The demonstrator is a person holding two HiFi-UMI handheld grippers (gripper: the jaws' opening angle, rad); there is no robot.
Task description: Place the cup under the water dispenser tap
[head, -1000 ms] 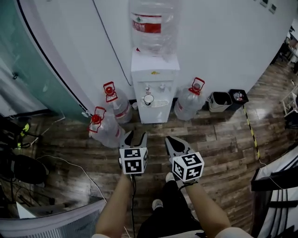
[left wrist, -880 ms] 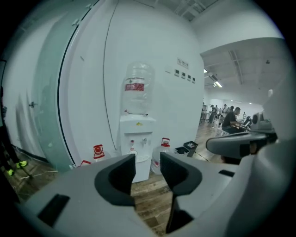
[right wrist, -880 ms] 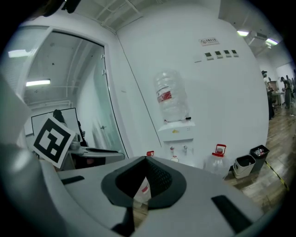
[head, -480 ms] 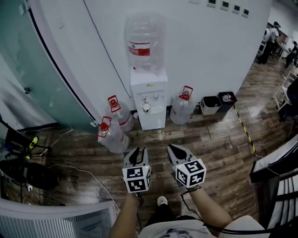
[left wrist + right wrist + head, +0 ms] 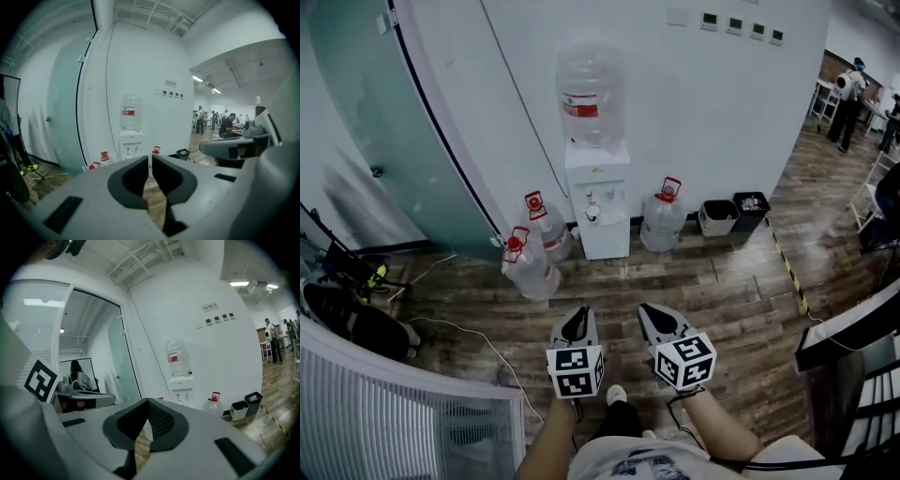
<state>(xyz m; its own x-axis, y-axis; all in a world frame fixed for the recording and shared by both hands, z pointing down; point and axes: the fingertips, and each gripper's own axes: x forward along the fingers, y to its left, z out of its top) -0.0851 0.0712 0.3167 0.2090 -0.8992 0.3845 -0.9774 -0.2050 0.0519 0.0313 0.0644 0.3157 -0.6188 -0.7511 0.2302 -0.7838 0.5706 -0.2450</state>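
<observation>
Under the dispenser [image 5: 605,239] tap sits a cup [image 5: 592,215] (contents unseen).

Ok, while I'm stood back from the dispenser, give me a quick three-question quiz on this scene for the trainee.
1. How many red-capped jugs stand on the floor beside the water dispenser?
2. True or false: the left gripper is carrying a cup.
3. What sits on top of the dispenser? A) a kettle B) an upturned water bottle C) a bin

Key
1. Three: in the head view, two to the left of it and one to the right.
2. False: its jaws have just been closing, with nothing between them.
3. B
</observation>
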